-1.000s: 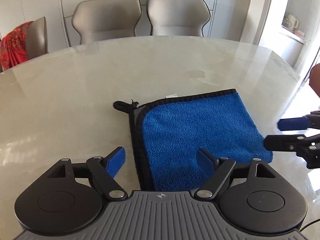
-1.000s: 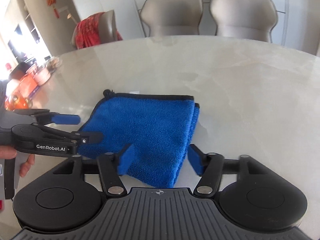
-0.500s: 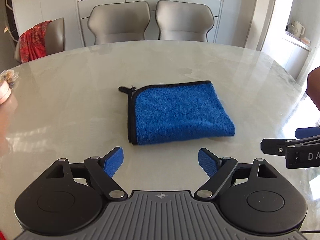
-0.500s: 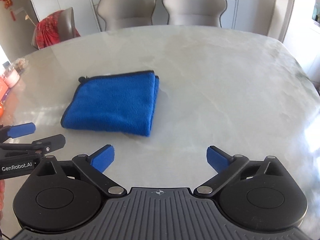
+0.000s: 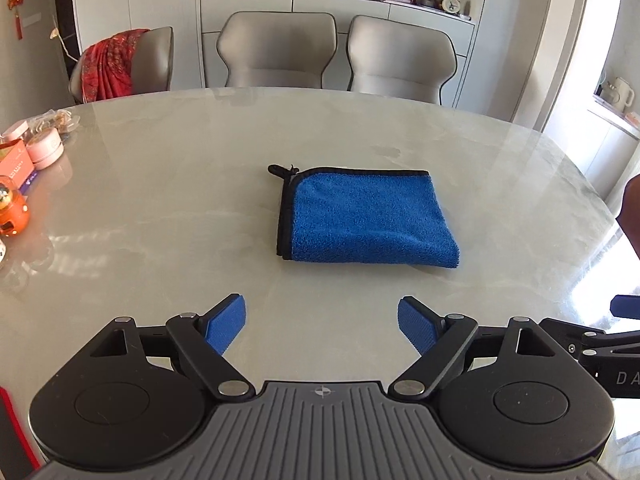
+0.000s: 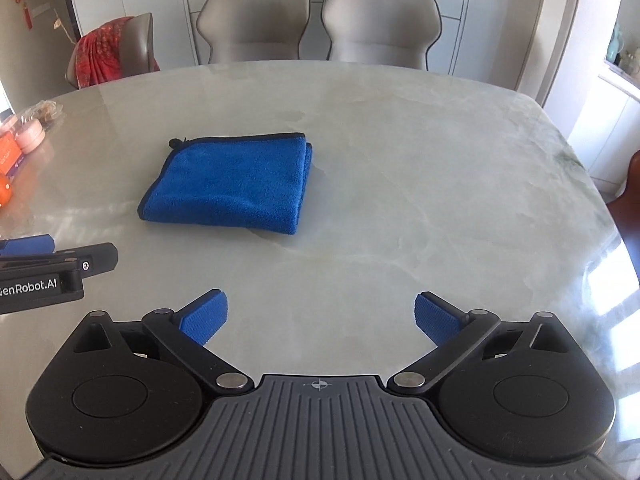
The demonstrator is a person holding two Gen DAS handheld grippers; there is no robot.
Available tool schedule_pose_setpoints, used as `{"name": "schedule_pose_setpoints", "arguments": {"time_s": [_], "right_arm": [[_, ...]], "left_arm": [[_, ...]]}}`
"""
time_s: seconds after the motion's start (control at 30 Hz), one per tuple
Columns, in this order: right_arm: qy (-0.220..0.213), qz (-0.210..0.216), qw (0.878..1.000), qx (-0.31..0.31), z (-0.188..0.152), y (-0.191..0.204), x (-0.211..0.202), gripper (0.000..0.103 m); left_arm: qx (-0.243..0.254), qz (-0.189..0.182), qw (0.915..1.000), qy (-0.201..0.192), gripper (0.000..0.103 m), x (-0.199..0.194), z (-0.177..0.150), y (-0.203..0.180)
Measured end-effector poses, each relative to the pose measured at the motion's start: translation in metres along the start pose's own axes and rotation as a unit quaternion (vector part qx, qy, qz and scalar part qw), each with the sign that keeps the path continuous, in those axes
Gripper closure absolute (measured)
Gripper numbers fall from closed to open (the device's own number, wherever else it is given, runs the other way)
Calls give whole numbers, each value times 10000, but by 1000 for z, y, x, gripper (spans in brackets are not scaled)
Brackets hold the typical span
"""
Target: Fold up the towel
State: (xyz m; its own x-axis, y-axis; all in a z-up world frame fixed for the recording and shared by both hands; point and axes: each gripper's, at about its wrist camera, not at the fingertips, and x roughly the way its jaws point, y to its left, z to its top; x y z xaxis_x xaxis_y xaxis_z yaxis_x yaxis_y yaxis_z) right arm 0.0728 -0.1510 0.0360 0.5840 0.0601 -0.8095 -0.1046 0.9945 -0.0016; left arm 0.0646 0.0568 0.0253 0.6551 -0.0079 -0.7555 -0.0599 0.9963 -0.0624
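**A:** Towel (image 5: pixel 366 216) position? Blue, black-edged, folded into a compact rectangle, lying flat on the marble table (image 5: pixel 160 200), roughly mid-table. Small black loop at its far left corner. Stacked layers visible along the right edge in the right wrist view (image 6: pixel 228 182).

**B:** Noted. Left gripper (image 5: pixel 321 322)?

**A:** Fingers spread wide, blue pads (image 5: pixel 225 323) facing each other, nothing between them. It sits above bare tabletop on the near side of the towel, well apart from it.

**B:** Right gripper (image 6: pixel 320 320)?

**A:** Same: fingers wide apart, holding nothing, over bare table. Towel lies ahead and to the left of it, not touching. Each gripper shows at the edge of the other's view: the right one at the lower right of the left wrist view (image 5: pixel 612 332), the left one at the lower left of the right wrist view (image 6: pixel 48 268), with "GenRobot.AI" lettering on its side.

**B:** Surroundings?

**A:** Two grey chairs (image 5: pixel 276 52) at the far side of the table, a third chair with a red cloth (image 5: pixel 110 64) draped over it at far left. Pink and orange containers (image 5: pixel 28 152) clustered at the table's left edge. White cabinet (image 5: pixel 340 8) behind, with ornaments on top.
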Motion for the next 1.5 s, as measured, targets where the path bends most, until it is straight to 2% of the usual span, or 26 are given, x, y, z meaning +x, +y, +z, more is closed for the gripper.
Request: {"name": "schedule_pose_setpoints", "arguments": {"time_s": [0.13,0.4,0.7,0.83,1.0,1.17,1.5], "right_arm": [[-23,37,10000,-11,-8,1,-12,1],[8,15,10000,-68,-16,5,-19,1],[9,1,9999,-141,-23,7,-23,1],[28,9,9998,-195,-25,8,-22,1],[66,34,9997,-227,-27,9,-21,1],[76,17,9998,-204,-27,7,-20,1],[113,25,9997,-224,-27,4,-16,1]], "left_arm": [[35,-98,9999,15,10,-7,-7,-4],[-7,-7,10000,-26,5,-19,-18,-8],[-16,27,9999,-109,4,-25,-20,-6],[108,188,9997,-117,4,-27,-19,-9],[45,142,9998,-141,3,-28,-17,-9],[160,331,9992,-168,1,-27,-16,-12],[114,248,9991,-320,1,-32,-12,-10]]}}
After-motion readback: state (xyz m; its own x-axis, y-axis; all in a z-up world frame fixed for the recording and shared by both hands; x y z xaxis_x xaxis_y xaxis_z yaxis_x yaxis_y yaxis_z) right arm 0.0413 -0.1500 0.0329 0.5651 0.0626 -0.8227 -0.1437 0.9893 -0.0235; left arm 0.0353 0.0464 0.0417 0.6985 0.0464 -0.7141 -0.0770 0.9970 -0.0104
